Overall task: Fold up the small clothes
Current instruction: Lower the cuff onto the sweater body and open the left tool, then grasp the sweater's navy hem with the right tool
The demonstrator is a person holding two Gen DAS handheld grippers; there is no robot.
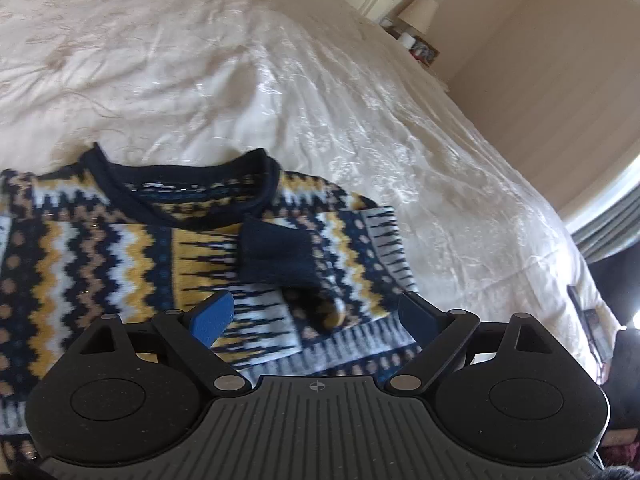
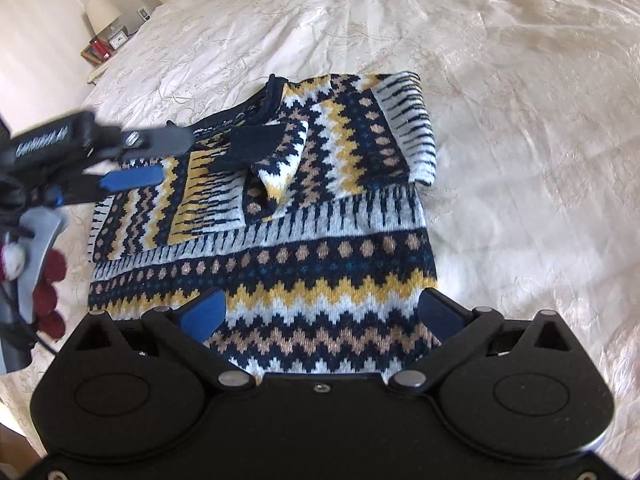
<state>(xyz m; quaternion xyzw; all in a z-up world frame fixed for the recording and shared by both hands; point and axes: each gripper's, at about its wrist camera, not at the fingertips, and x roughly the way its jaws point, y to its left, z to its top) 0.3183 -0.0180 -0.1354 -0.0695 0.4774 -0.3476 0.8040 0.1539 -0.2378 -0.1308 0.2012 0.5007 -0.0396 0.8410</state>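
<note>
Patterned sweater (image 2: pixel 280 216) on bedspread (image 2: pixel 500 100) — sleeves folded in.

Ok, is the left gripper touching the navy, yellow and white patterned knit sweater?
Cannot tell. Right wrist view shows the left gripper open over the sweater, with no clear gap or contact.

We see the sweater (image 2: pixel 280 208) lying on the bed (image 2: pixel 520 100), both sleeves folded across its chest. The left hand-held gripper (image 2: pixel 136 156) hovers at its nine o'clock edge; a lamp (image 2: pixel 103 10) stands at eleven o'clock beyond the bed.
</note>
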